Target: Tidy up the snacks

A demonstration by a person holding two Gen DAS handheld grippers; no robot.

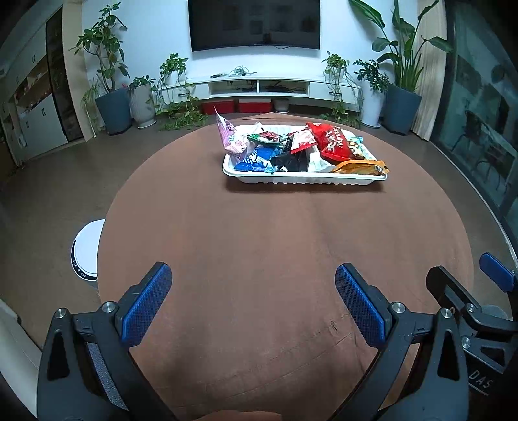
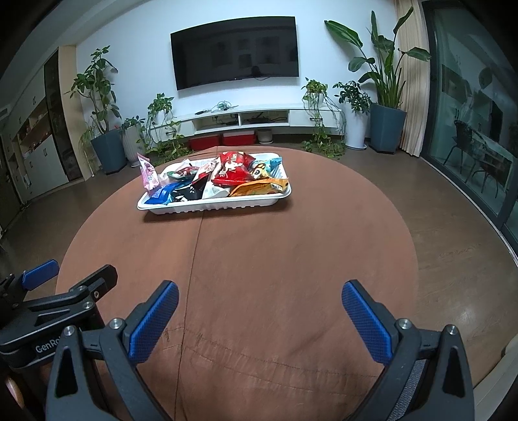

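The white tray [image 1: 301,179] sits at 12 o'clock on the round brown table [image 1: 259,259], far from both grippers, w/ the snacks [image 1: 291,149] piled in it. The left gripper [image 1: 252,288] has its jaws wide & holds nothing. The right gripper [image 2: 259,304] is the same: jaws wide, nothing in them. Both hang over the near side of the table. All the bags look to be in the tray, so the job seems about done, or else not begun; I can't tell which. If a bag must be moved, go in from the near edge, pick a top one like the red bag [image 1: 333,142] or the orange bag [image 1: 359,166] at 1 o'clock, & pinch a flat corner so it won't slip. The pink bag [image 1: 230,136] at 11 o'clock stands up on the tray's left edge & could tip out. Nothing lies betw. the grippers & the tray. Off the table: a TV [image 1: 254,24], plants [image 1: 401,77] & a white round thing [image 1: 85,252] at 9 o'clock.
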